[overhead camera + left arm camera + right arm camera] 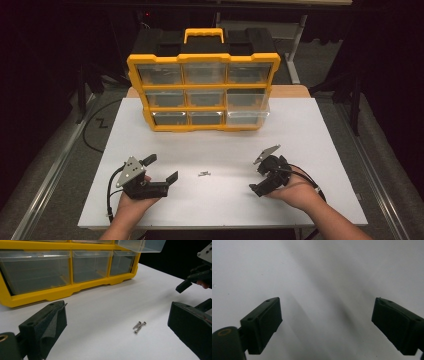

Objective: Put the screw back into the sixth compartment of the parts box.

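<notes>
Three small metal screws (203, 174) lie together on the white table (310, 150), between my two grippers. My left gripper (161, 168) rests in a hand at the front left, open and empty, with its jaws aimed toward the screws (139, 326). They lie between and a little ahead of its jaws (117, 325). My right gripper (258, 179) is held at the front right, also open and empty. In the right gripper view its jaws (325, 320) stand wide apart over bare white tabletop. The right gripper (195, 280) also appears far right in the left gripper view.
A yellow organizer (202, 58) with clear plastic drawers stands upright at the back middle of the table. Its middle-row right drawer (141, 245) is pulled out a little. A black cable (109, 195) trails off the front edge at left. Dark floor surrounds the table.
</notes>
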